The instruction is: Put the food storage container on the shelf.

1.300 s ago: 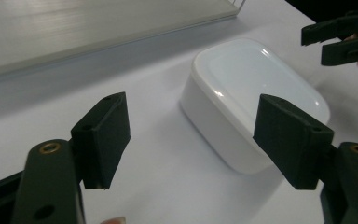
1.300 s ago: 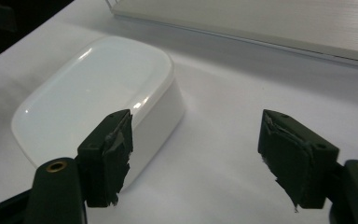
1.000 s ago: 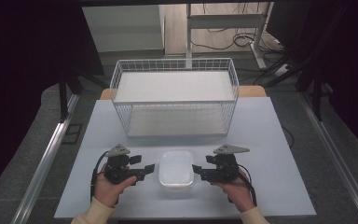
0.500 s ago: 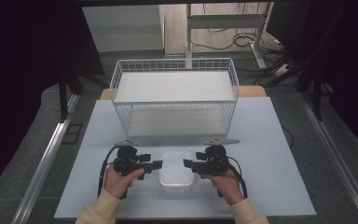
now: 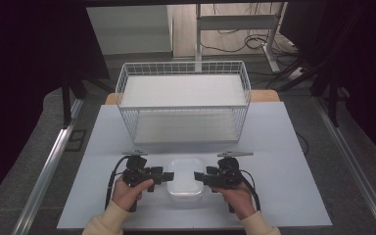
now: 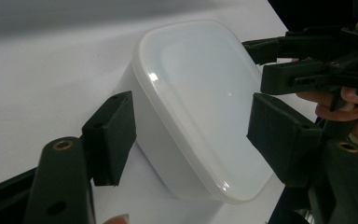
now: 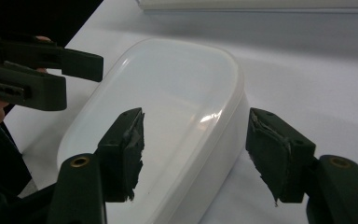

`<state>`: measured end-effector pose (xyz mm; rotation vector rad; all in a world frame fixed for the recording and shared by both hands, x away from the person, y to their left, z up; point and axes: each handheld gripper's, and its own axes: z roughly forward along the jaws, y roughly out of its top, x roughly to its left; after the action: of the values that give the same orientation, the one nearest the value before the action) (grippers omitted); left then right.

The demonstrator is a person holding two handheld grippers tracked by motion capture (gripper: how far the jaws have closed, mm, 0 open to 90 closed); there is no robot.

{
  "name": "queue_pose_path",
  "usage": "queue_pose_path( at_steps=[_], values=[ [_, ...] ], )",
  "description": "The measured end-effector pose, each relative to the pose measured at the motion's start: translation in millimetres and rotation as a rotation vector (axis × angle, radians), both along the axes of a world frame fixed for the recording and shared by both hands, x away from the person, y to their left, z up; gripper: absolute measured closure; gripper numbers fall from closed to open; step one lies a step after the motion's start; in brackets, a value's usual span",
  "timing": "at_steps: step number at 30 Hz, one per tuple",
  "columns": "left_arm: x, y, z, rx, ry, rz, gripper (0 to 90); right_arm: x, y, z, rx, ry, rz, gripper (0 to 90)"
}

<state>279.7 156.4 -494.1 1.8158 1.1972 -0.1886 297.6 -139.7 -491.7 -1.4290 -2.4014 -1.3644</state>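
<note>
A white lidded plastic container (image 5: 186, 177) lies on the table near the front edge. My left gripper (image 5: 169, 175) reaches its left side and my right gripper (image 5: 198, 177) its right side, tips pointing at each other. In the left gripper view the container's rim (image 6: 200, 107) sits between the open jaws of the left gripper (image 6: 193, 137), with gaps on both sides. In the right gripper view the right gripper (image 7: 200, 151) straddles the container's edge (image 7: 168, 102) the same way, pads apart from it. Both pairs of jaws have just been closing around the rim.
A white wire basket (image 5: 183, 100) with a pale liner stands at the back of the light table (image 5: 293, 161). Cables trail from both grippers toward the person's sleeves. Dark floor and metal rails flank the table.
Both hands have come inward from either side of the container; the gripper tips now overlap its left and right edges.
</note>
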Motion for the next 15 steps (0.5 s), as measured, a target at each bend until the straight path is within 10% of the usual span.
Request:
queue_pose_path(
  at_steps=[4,15],
  values=[
    [1.7,-0.4,-7.8,-0.058,0.058,-0.005,33.6,0.3,0.0,-2.2,0.018,0.024,-0.003,38.8],
    [2.2,-3.4,-13.6,-0.051,0.098,-0.006,46.4,0.8,-2.8,-6.2,0.068,0.085,-0.003,51.2]
  ],
)
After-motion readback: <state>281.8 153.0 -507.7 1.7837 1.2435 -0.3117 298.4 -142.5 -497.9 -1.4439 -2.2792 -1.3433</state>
